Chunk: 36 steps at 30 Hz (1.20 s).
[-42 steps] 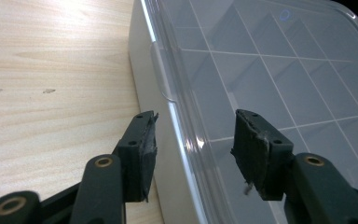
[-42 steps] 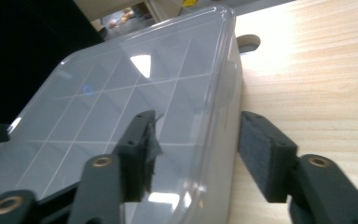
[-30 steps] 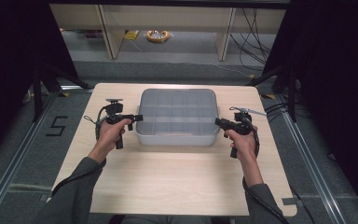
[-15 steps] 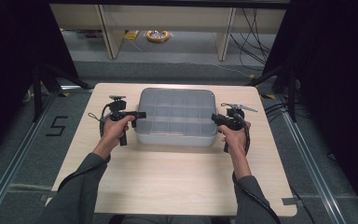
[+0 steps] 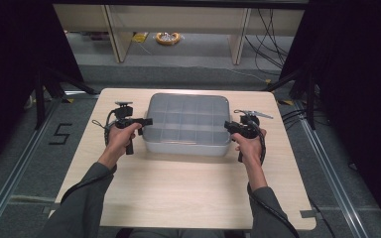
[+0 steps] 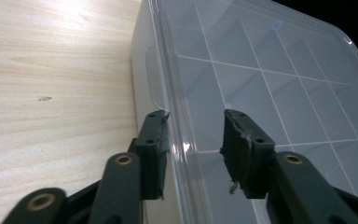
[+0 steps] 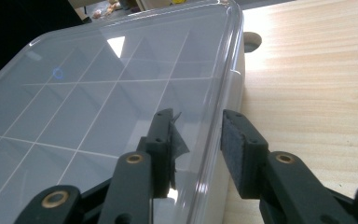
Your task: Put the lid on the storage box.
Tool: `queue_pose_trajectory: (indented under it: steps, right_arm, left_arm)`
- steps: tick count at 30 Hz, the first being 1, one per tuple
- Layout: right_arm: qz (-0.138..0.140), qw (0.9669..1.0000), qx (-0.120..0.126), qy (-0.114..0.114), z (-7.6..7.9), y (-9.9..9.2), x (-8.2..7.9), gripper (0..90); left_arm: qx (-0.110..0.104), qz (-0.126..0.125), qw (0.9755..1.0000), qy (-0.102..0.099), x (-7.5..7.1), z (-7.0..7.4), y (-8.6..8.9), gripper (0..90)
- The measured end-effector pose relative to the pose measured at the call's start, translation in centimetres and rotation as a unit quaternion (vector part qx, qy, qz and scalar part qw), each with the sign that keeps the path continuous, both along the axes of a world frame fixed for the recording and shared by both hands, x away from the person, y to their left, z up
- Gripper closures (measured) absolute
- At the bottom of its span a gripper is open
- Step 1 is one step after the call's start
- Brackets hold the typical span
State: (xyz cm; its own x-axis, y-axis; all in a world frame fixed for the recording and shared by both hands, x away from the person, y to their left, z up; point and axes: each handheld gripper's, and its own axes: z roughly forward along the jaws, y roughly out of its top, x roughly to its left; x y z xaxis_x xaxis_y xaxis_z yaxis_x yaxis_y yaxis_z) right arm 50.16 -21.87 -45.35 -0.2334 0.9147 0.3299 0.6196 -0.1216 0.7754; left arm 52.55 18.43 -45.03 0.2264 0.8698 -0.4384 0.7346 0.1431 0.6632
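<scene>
The clear box (image 5: 187, 124) sat in the middle of the wooden table (image 5: 178, 198), same spot as before. The left gripper (image 5: 146, 121) had just squeezed tighter on the box's left edge, one jaw over the lid and one outside the wall. The right gripper (image 5: 228, 126), which was out by the side a second ago, had moved in and was pinching the right edge.

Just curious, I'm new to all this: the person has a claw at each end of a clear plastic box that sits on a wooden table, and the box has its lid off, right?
Not quite: the lid is on the box, as the left gripper view shows. The left claw and right claw are indeed at its two ends, on the wooden table.
</scene>
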Motion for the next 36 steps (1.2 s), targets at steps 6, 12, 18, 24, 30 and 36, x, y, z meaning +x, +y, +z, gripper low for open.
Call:
queue_pose_trajectory:
  steps: [6, 12, 18, 24, 30, 36]
  right_arm:
    - [0.001, 1.0000, 0.000, -0.002, 0.0, 0.0, 0.0, 65.6]
    - [0.000, 0.9998, -0.011, -0.014, -0.1, -0.4, 0.0, 60.5]
    - [0.029, 0.9993, 0.000, -0.022, 0.5, -1.3, -1.9, 50.6]
    - [0.054, 0.9982, -0.002, -0.026, 1.1, -1.6, -4.7, 40.5]
    - [0.083, 0.9959, -0.022, -0.026, 1.3, -1.8, -8.8, 33.0]
    - [0.092, 0.9953, -0.017, -0.024, 0.3, -2.0, -10.5, 32.4]
  left_arm:
    - [0.003, -0.001, 1.0000, -0.002, -0.1, 0.0, -0.1, 60.9]
    - [0.011, 0.001, 0.9999, 0.002, -0.5, -0.1, 0.2, 52.4]
    - [-0.002, -0.023, 0.9994, -0.026, -2.7, 0.7, 1.1, 40.8]
    - [-0.003, -0.058, 0.9974, -0.043, -5.9, 0.8, 1.6, 37.0]
    - [0.006, -0.114, 0.9925, -0.044, -10.2, -0.2, 1.6, 32.6]
    - [-0.003, -0.126, 0.9909, -0.046, -11.9, -1.1, 1.2, 30.7]
